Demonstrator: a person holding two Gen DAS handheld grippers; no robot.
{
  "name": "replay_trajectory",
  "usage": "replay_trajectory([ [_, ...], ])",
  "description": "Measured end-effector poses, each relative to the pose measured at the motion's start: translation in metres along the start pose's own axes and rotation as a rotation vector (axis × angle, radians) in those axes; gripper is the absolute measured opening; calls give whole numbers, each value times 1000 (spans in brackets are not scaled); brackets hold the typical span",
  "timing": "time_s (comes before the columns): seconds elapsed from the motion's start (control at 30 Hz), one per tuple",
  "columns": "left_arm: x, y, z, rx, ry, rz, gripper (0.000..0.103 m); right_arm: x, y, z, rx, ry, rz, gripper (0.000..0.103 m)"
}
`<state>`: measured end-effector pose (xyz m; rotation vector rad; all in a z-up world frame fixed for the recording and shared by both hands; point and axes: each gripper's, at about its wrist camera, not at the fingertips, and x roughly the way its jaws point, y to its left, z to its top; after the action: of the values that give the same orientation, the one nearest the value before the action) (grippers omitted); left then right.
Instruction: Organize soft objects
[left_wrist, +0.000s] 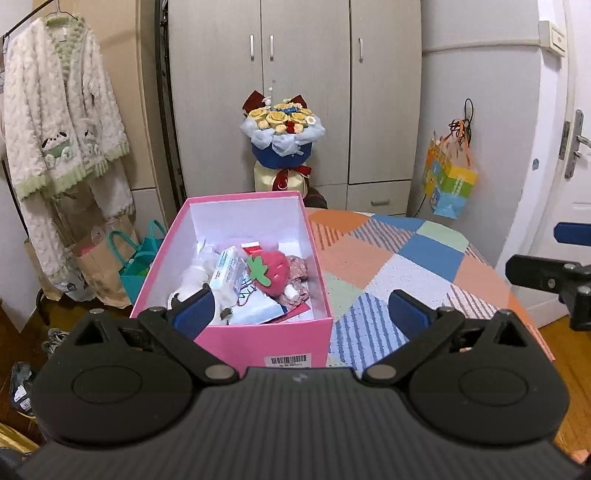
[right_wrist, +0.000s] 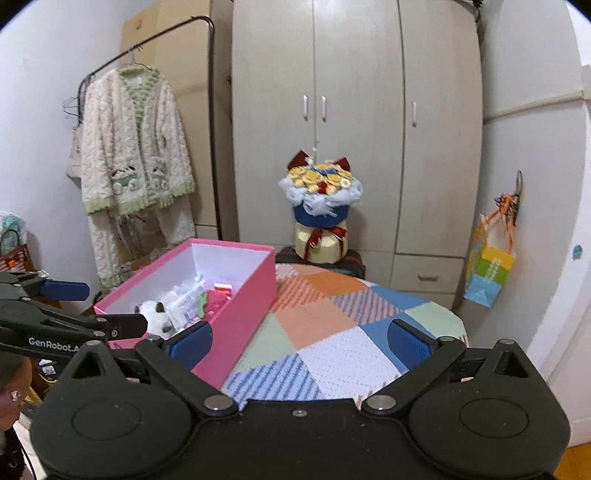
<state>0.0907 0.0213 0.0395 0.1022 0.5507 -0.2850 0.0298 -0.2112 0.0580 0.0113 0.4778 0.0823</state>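
Holding both claws spread wide, I grip nothing in either. My left gripper (left_wrist: 299, 314) hangs just short of the near end of the pink box (left_wrist: 266, 341), its left pad over the box's near left corner and its right pad out over the patchwork cover (left_wrist: 369, 266) of the round table. My right gripper (right_wrist: 299, 339) stands equally wide apart, with bare cover between its pads; its left pad sits in front of the box's long right wall, its right pad over a blue patch.

The box rests at the left edge of the table, lid off. The soft things lie inside it, beyond my left claw's pads and apart from them. Nearest is a white plush toy (left_wrist: 192, 280) with dark patches, in the near left part. Just past it lies a white packet (left_wrist: 229, 271) with printing, and beside that, toward the middle, the red strawberry plush (left_wrist: 275, 271) with its green leaf. A floral cloth piece (left_wrist: 299, 267) sits against the right wall. Papers lie under them all.

From the right wrist view my left claw shows at the left edge, its pads open beside the box's near end.

Beyond the table's far edge a flower bouquet (left_wrist: 282, 125) stands before the wardrobe (left_wrist: 306, 74). A fleecy robe (left_wrist: 62, 122) hangs on a rack to the left, and a coloured gift bag (left_wrist: 448, 177) hangs on the wall to the right.
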Motion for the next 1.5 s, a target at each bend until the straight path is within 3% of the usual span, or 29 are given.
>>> replay_trajectory([
  [0.3,2,1,-2,-21,21,15,102,5,-9,-5,61,61,-125,103],
  [0.63,0,6,-7,-61,12,21,102,-8,-3,-11,46,85,-137,103],
  [0.93,-3,3,-18,-57,10,53,102,-14,8,-21,-1,69,-74,103],
  [1.2,-5,1,-23,-53,7,55,102,-12,9,-28,-21,66,-164,103],
  [1.5,-5,-1,-28,-59,4,54,102,-10,-4,-31,27,76,-200,103],
])
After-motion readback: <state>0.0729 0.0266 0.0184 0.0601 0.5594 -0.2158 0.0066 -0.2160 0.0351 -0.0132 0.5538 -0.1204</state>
